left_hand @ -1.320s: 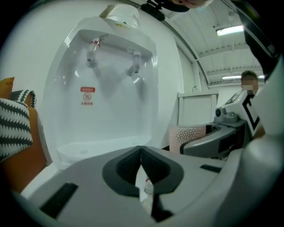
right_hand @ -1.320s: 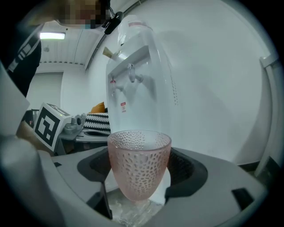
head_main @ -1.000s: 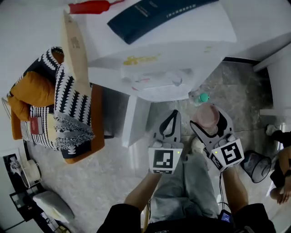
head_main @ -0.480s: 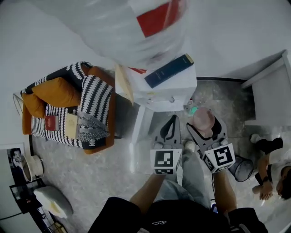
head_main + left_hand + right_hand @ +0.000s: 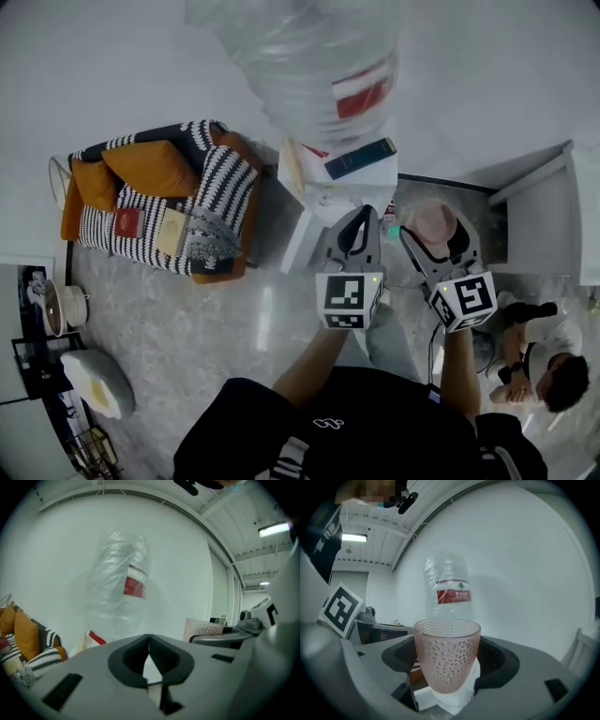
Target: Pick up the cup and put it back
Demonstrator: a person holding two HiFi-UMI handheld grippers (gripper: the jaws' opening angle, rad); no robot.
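A pink dimpled cup (image 5: pixel 447 652) stands upright between the jaws of my right gripper (image 5: pixel 449 665), which is shut on it. In the head view the cup (image 5: pixel 435 223) is held up in the air, right of the white cabinet (image 5: pixel 345 197), with my right gripper (image 5: pixel 433 246) around it. My left gripper (image 5: pixel 356 234) hangs just left of it, shut with nothing in it; in the left gripper view its jaws meet tip to tip and the left gripper (image 5: pixel 148 639) points at the white wall.
A large clear water bottle with a red label (image 5: pixel 323 66) stands on the white cabinet beside a dark blue book (image 5: pixel 360 157). An orange sofa with striped cushions (image 5: pixel 164 202) is at the left. A seated person (image 5: pixel 539 361) is at the lower right.
The view has risen and pulled away from the cabinet; both grippers have lifted with it, the cup still held in the right one. The big bottle now shows whole.
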